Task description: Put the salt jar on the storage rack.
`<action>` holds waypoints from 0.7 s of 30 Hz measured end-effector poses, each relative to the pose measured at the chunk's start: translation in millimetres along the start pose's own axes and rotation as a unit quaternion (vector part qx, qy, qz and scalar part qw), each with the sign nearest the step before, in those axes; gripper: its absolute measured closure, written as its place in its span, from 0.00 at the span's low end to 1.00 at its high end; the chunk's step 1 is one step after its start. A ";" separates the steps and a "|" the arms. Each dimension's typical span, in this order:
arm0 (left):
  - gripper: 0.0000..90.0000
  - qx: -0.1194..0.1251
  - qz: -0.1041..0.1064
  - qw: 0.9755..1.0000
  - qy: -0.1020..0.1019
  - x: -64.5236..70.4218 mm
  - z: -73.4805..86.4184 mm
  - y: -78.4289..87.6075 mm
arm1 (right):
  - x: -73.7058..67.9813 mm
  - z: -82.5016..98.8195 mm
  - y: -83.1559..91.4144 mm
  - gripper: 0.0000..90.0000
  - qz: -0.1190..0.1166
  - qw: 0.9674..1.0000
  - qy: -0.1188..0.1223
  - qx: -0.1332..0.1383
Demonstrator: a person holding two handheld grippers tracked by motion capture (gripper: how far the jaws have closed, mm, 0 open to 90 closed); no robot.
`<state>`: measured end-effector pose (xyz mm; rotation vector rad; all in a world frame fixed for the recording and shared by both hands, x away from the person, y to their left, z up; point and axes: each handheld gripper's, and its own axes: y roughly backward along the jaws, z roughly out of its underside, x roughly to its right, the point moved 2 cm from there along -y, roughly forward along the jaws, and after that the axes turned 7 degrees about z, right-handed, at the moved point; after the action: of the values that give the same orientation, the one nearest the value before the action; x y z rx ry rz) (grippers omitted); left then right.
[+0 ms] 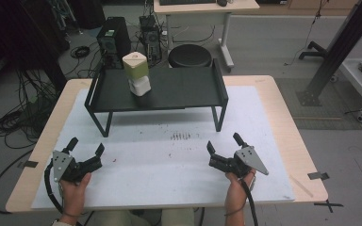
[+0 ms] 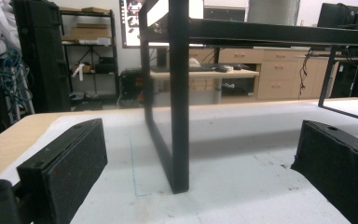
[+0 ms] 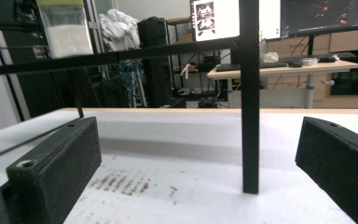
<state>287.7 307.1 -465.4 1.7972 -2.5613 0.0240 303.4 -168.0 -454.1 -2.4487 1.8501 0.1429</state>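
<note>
while both tools rest low on the table (image 1: 283,141), the left gripper (image 1: 86,147) is spread wide, empty. container (image 1: 136,73) stands upright on the black shelf (image 1: 202,94), left of centre; likely light, rigid, smooth; grasp its flat sides. right gripper (image 1: 223,142) likewise wide, touching nothing.

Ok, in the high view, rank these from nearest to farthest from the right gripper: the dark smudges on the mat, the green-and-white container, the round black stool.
From the right gripper:
1. Dark smudges, on the mat just ahead-left.
2. Green-and-white container, on the black tray's left part.
3. Round black stool, on the floor beyond the table.
</note>
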 end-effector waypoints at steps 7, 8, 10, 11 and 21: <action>0.03 0.001 0.000 1.000 0.001 -0.1 -0.1 -0.1 | 3.1 14.1 1.4 0.00 0.008 1.000 0.001 -0.005; 0.03 0.001 0.000 1.000 0.001 -0.2 -0.1 -0.1 | 4.7 18.3 2.3 0.00 0.011 1.000 -0.001 -0.006; 0.03 0.000 0.000 1.000 0.001 -0.2 -0.1 0.0 | 5.6 20.4 3.0 0.00 0.014 1.000 -0.006 -0.006; 0.03 0.000 0.000 1.000 0.001 -0.3 -0.1 0.0 | 7.8 24.2 4.7 0.00 0.018 1.000 -0.006 -0.008; 0.03 -0.001 -0.004 1.000 0.003 -0.2 -0.2 -0.7 | 9.0 27.6 7.7 0.00 0.023 1.000 -0.006 -0.002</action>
<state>288.4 307.1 -465.2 1.8038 -2.5494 0.0254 297.5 -175.7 -482.5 -2.4038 1.9027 0.1639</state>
